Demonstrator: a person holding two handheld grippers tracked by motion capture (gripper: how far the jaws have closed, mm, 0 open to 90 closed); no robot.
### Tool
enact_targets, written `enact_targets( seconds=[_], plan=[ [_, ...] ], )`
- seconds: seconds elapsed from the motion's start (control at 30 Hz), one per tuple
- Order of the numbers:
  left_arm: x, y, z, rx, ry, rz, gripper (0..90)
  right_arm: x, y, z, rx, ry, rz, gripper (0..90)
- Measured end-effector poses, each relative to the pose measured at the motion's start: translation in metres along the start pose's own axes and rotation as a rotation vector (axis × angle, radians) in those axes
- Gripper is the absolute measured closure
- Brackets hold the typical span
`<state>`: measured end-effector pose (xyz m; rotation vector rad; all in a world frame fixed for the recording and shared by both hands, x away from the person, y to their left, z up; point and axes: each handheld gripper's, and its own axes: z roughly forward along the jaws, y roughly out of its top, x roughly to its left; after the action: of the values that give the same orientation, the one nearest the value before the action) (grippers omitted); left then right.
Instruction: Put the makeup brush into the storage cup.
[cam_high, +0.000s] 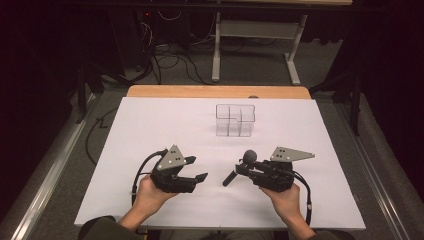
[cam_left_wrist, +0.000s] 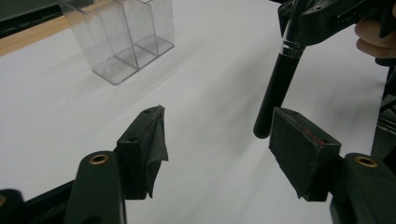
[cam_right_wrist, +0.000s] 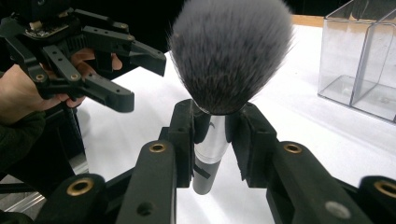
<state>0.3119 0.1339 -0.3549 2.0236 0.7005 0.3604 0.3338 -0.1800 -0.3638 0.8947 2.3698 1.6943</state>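
Right gripper (cam_right_wrist: 215, 135) clamps makeup brush (cam_right_wrist: 231, 51) at its ferrule; left gripper (cam_left_wrist: 217, 140) is wide open, holding nothing.

The left hand-held gripper (cam_left_wrist: 215, 140) has its jaws spread wide over the white table (cam_left_wrist: 210, 84), a clear plastic organizer (cam_left_wrist: 121, 37) ahead, while the right hand-held gripper (cam_left_wrist: 327, 18) grips a black-handled brush (cam_left_wrist: 275, 93).

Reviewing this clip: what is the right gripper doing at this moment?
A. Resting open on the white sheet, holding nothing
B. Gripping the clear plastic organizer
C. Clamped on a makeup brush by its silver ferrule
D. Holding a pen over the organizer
C: in the right gripper view the right gripper is shut on the makeup brush, pinching its silver ferrule just under the bristles, apart from the clear organizer.
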Motion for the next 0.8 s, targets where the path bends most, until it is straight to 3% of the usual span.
enact_targets(
  seconds=[0.63,0.8],
  plan=[
    [0.032,-0.008,-0.032,-0.087,0.105,-0.1,36.2,-0.002,0.0,-0.001,0.006,-0.005,0.007,72.4],
    [0.04,-0.013,-0.038,-0.088,0.133,-0.113,36.2,-0.002,0.0,-0.001,0.009,-0.004,0.007,72.4]
  ],
)
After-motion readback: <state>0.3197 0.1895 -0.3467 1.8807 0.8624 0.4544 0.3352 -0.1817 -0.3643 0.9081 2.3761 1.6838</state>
